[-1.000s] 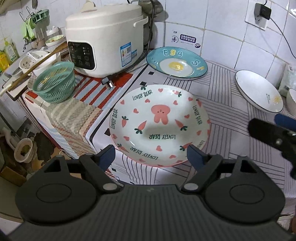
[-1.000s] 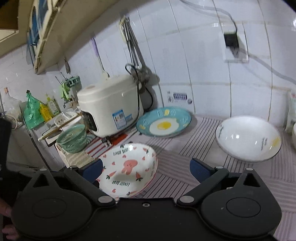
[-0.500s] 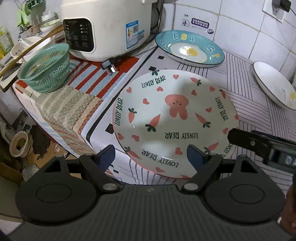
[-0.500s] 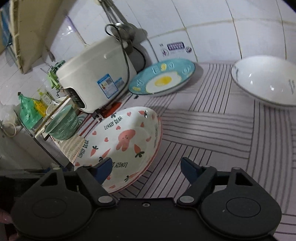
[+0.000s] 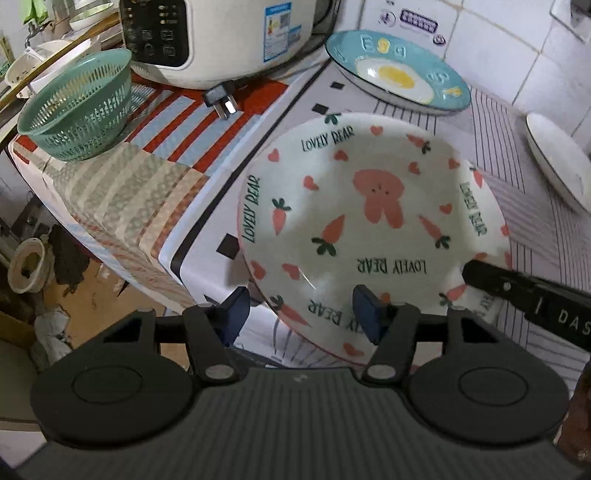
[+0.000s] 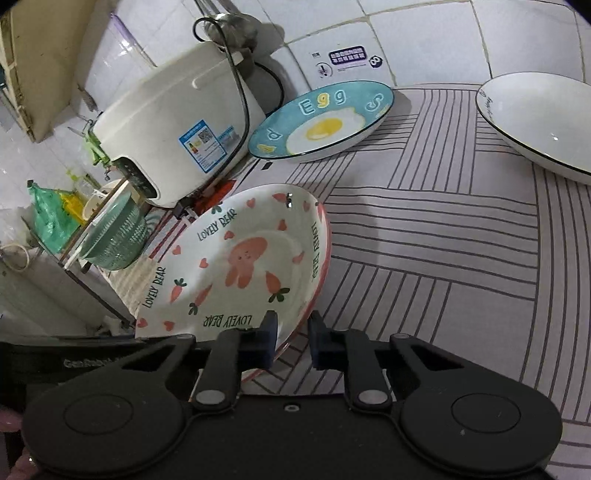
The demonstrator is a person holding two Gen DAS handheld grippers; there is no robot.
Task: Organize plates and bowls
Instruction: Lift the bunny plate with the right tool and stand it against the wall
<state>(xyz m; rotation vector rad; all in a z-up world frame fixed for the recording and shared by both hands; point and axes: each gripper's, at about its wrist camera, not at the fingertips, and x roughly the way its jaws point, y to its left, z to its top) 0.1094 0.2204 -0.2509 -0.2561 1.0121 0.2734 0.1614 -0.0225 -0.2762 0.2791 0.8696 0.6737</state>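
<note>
The Lovely Bear plate [image 5: 373,221] with a pink bear and carrots lies on the striped cloth, its near edge over the counter's front. My left gripper [image 5: 301,314] straddles its near rim with the jaws apart. My right gripper [image 6: 291,338] has closed on the plate's [image 6: 236,266] right rim, one finger inside and one under it; it shows in the left wrist view as a black bar [image 5: 524,295]. A blue egg plate [image 5: 397,72] [image 6: 321,122] leans at the back by the wall. A white bowl-like plate [image 5: 557,162] [image 6: 539,122] sits at the right.
A white rice cooker [image 5: 221,33] [image 6: 173,125] stands at the back left with its plug [image 5: 221,101] on the cloth. A green plastic basket [image 5: 77,110] [image 6: 114,236] sits at the left corner. The counter's edge drops to the floor [image 5: 92,295] on the left.
Both grippers moved down and in to the bear plate. The right gripper's jaws closed onto its right rim. The left jaws narrowed around its near rim.
</note>
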